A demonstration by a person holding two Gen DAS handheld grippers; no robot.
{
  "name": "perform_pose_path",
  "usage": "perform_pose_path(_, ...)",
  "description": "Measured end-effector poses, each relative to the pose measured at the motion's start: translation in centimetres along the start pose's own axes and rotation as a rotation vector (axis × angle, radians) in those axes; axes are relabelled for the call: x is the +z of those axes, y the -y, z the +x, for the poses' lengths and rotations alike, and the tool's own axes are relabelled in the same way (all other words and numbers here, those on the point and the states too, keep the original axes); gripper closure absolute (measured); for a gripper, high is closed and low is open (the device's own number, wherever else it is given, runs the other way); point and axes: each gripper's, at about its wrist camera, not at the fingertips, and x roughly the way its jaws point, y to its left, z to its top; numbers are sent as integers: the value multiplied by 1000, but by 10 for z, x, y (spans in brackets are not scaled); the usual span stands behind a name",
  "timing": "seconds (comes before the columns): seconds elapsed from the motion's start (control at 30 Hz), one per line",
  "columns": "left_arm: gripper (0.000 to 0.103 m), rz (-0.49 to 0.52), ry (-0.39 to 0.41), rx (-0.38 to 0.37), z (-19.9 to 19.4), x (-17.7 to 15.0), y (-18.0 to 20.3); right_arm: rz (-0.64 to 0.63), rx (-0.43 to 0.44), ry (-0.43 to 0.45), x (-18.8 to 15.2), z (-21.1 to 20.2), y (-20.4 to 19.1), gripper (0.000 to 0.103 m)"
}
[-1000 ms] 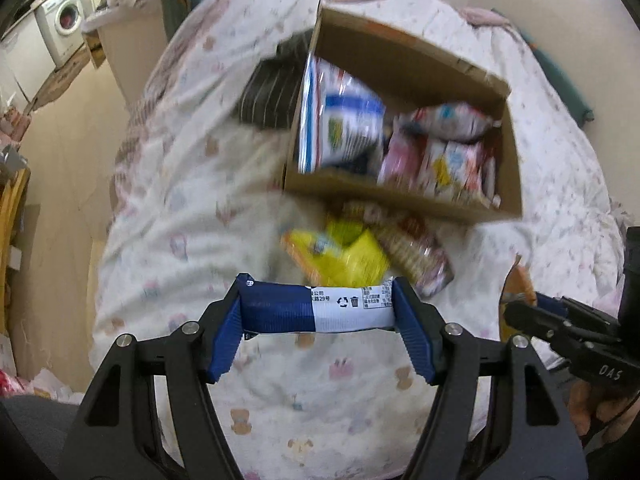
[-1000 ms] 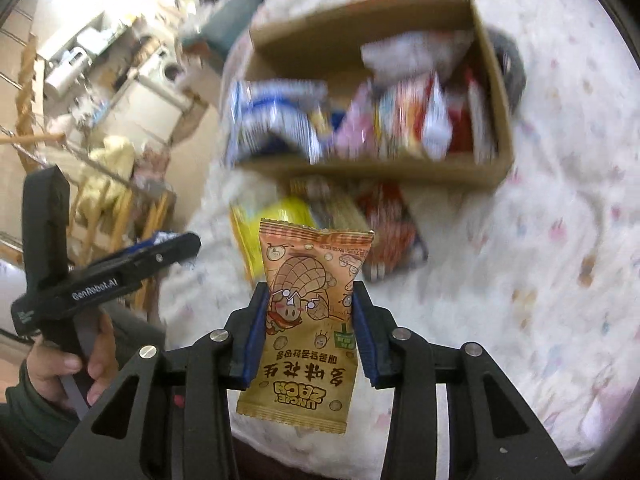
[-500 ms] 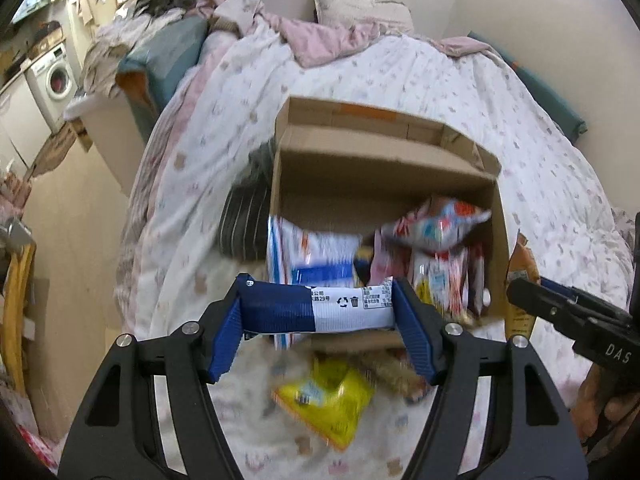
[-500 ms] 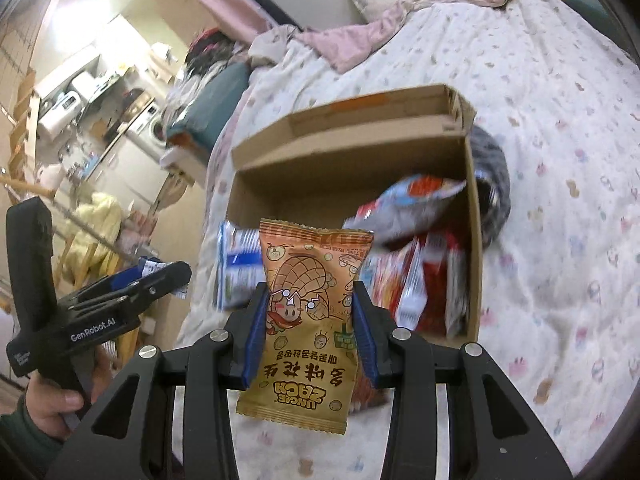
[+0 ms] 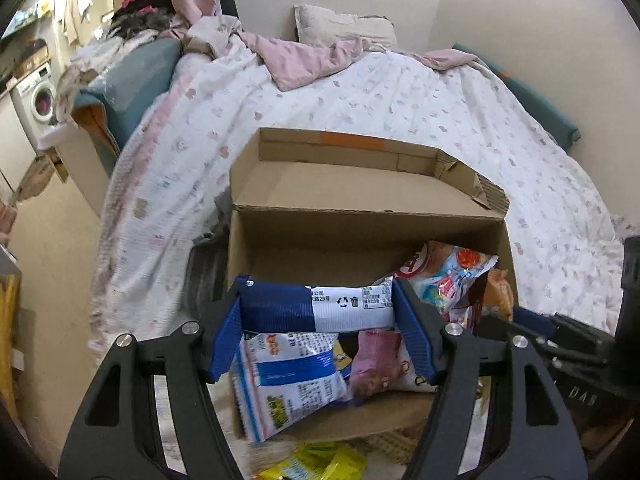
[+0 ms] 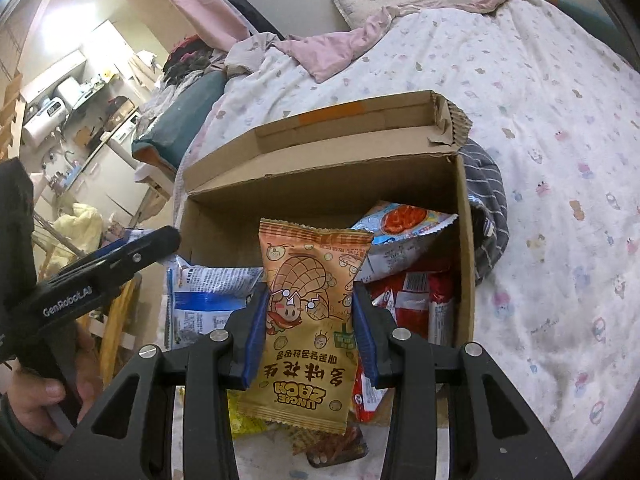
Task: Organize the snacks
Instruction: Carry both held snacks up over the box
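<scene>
My left gripper [image 5: 318, 312] clamps a blue-and-white snack bar [image 5: 316, 308] lying crosswise, left to right; my right gripper [image 6: 310, 320] pinches an upright, inverted peanut packet [image 6: 310, 320] before the cardboard box [image 6: 320, 168].

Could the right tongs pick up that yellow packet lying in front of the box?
Probably not yet: the right tongs are already shut on the peanut packet, so nothing free can grasp the yellow packet.

left gripper [image 5: 320, 320] clamped, right gripper [image 6: 310, 320] clamped
</scene>
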Motion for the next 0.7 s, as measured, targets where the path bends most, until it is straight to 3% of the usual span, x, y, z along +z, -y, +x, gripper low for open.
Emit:
perform_pose_path(0.43, 35, -20, 5, -18, 15, -9, 0, -11, -8, -75, -8, 28, -3, 62)
perform_pose_path(0.7, 25, 44, 24, 20, 12, -12, 12, -11, -3, -87, -9, 32, -4, 62)
